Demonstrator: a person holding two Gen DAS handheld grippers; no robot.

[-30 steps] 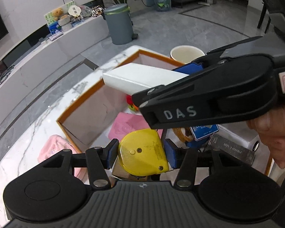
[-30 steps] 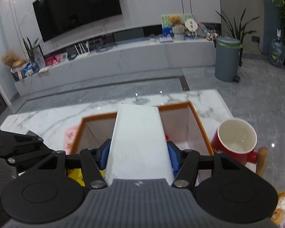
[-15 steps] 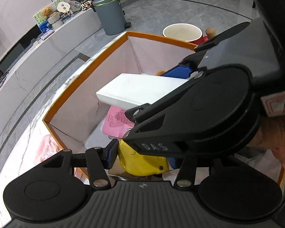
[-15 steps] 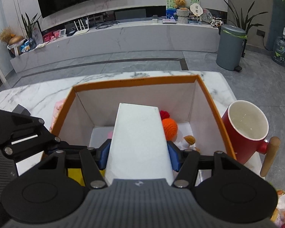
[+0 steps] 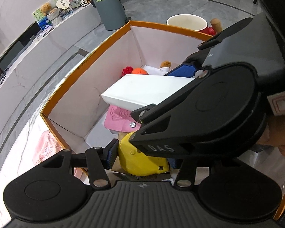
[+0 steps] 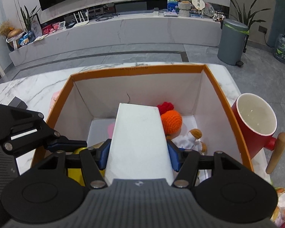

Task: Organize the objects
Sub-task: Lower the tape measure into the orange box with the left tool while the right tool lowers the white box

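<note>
White letters reading "DAS" stand on the black side of the right gripper (image 5: 197,95), seen from the left wrist view. Small dark print along the orange rim of the box (image 6: 134,69) reads roughly "ML30X22X12CM", though its digits are blurred. Other labels in the room are too small to read.
</note>
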